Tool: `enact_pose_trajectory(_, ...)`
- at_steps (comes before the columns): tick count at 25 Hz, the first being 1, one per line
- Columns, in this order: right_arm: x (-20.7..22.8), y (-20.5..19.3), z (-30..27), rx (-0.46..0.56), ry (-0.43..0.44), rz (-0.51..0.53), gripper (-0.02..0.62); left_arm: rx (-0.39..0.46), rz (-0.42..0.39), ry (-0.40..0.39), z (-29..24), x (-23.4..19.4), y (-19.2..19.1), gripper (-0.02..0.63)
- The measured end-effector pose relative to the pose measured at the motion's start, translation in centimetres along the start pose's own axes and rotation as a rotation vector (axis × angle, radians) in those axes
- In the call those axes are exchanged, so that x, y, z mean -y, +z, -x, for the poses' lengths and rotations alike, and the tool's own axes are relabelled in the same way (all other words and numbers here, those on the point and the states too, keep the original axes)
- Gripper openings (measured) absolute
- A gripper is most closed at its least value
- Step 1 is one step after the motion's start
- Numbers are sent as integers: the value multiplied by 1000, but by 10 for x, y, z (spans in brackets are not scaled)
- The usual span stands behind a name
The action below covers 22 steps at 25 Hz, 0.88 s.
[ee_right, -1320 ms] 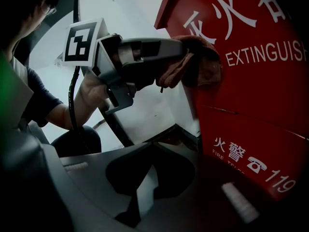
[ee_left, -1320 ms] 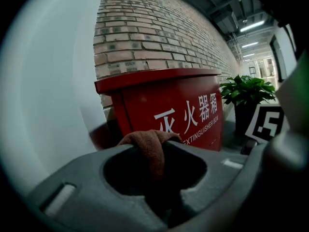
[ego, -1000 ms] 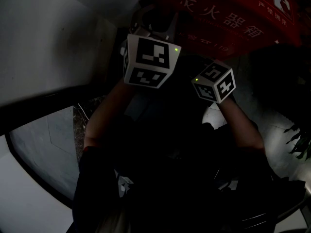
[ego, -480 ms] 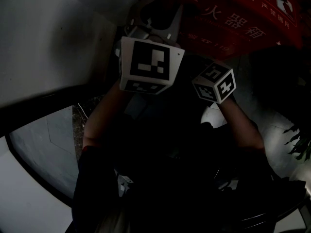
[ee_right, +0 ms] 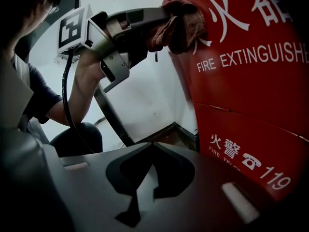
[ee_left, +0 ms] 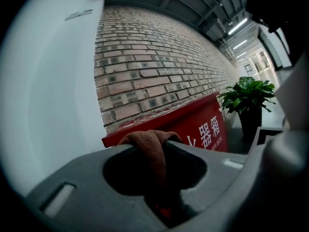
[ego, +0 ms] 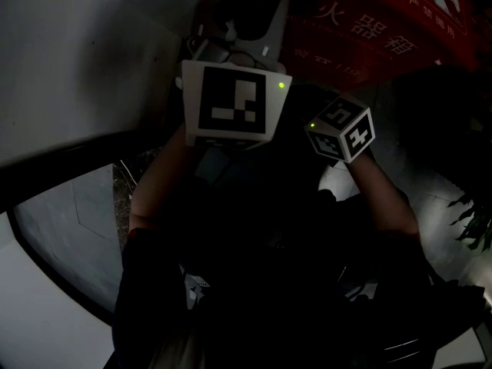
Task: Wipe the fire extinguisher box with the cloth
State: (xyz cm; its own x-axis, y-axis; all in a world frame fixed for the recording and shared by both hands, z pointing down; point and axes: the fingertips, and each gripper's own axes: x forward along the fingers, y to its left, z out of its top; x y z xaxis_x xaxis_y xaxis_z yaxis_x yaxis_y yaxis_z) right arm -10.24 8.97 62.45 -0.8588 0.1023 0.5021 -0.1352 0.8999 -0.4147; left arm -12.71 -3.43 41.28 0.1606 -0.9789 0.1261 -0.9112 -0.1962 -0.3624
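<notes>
Left gripper (ee_left: 155, 149): jaws clamped tight on a fold of the brown cloth (ee_right: 183, 25), which bunches out past the tips. Right gripper (ee_right: 152, 146): jaws drawn together, nothing between them; it hangs low in front of the box, idle.

Cloth sits at the upper left corner of the red fire extinguisher box (ee_right: 251, 81), by the first white character on its front. From the right gripper view it looks to be touching the panel edge; we cannot confirm firm contact.

Box stands against a brick wall (ee_left: 159, 66), white wall (ee_left: 53, 91) on one side of it, potted plant (ee_left: 248, 93) on the other.

Our read: the wipe is under way, at the corner. Most of the front face looks uncovered. Next move calls for pressing the cloth flat and sweeping it across the lettering, then down toward the lower panel, with the grip kept firm so the fold does not slip.
</notes>
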Motion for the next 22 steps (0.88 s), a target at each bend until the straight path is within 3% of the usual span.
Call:
enact_pose_trajectory(5, -1, 2, 4, 4, -4, 4, 0, 9, -24, -30, 2, 17, -5, 106)
enact_pose_trajectory(9, 1, -6, 5, -19, -16, -3, 0, -42, -42, -145, -3, 56, -36, 106)
enact_pose_trajectory(12, 6, -31, 6, -79, -23, -23, 0, -182, 31, -284, -10, 91, -85, 106)
enact_pose_trajectory(16, 5, -39, 6, -100, -24, -31, 0, -418, 268, -462, -20, 141, -157, 106)
enact_pose_trajectory(20, 3, -63, -1, -198, -35, 23, 0, -701, 432, -535, -21, 188, -246, 106)
enact_pose_trajectory(22, 8, -85, -4, -273, -45, 78, 18, -786, 467, -557, -20, 204, -275, 106)
